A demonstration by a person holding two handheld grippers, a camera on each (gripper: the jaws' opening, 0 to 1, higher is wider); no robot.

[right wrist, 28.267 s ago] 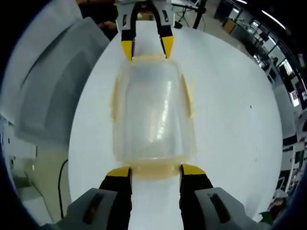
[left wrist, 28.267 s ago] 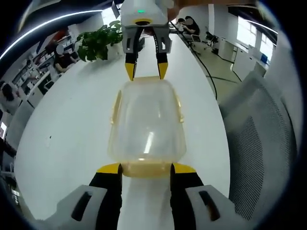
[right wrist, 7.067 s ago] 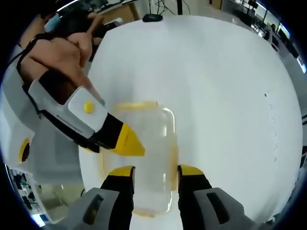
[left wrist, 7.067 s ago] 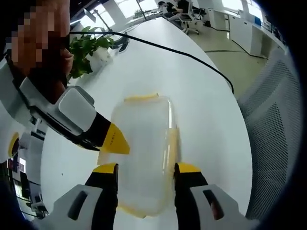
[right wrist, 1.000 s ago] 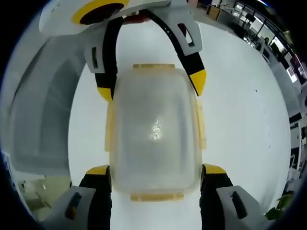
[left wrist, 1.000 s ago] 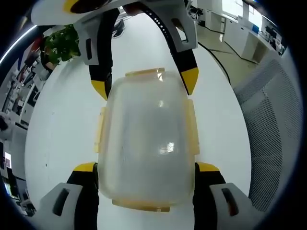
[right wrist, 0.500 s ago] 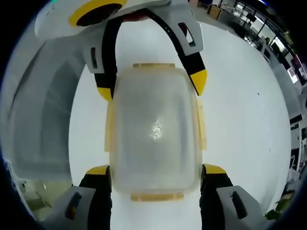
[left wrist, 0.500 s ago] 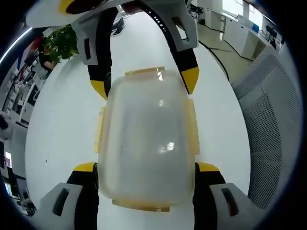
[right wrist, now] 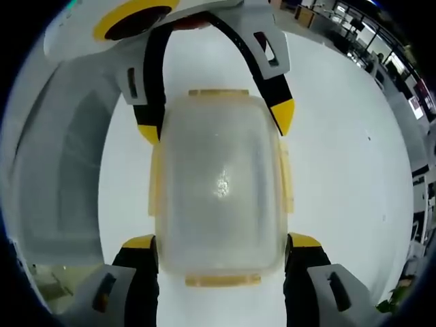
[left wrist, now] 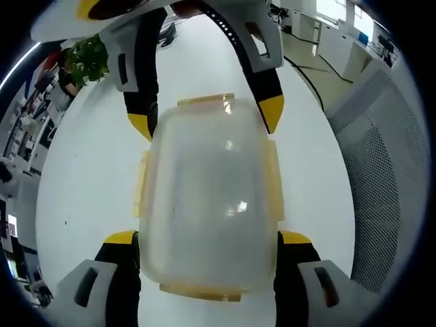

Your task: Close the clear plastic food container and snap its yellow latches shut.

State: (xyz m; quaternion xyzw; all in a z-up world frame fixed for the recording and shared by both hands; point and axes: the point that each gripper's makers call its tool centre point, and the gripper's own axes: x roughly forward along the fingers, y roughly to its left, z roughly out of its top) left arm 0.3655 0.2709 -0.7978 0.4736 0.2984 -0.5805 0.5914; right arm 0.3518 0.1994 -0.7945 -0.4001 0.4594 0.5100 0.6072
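The clear food container [left wrist: 208,197] lies on the white table [left wrist: 82,163] with its lid on. Yellow latches [left wrist: 274,180] run along both long sides and both ends, lying close against the walls. My left gripper [left wrist: 208,238] straddles the near end, one jaw pressed against each side. The right gripper [left wrist: 206,119] reaches in from the opposite end, its yellow tips against the far corners. In the right gripper view the container [right wrist: 218,191] sits between the right gripper [right wrist: 221,240] and the left gripper [right wrist: 214,122] in the same way.
A grey mesh chair [left wrist: 385,170] stands off the table's edge, also the chair [right wrist: 54,170] in the right gripper view. A potted plant [left wrist: 85,58] and a black cable [left wrist: 306,68] lie at the far end. Bare table [right wrist: 347,157] spreads beside the container.
Nothing has visibly moved over the last second. Seven seconds ago the grippers were beside and above the container; now they hold it from opposite ends.
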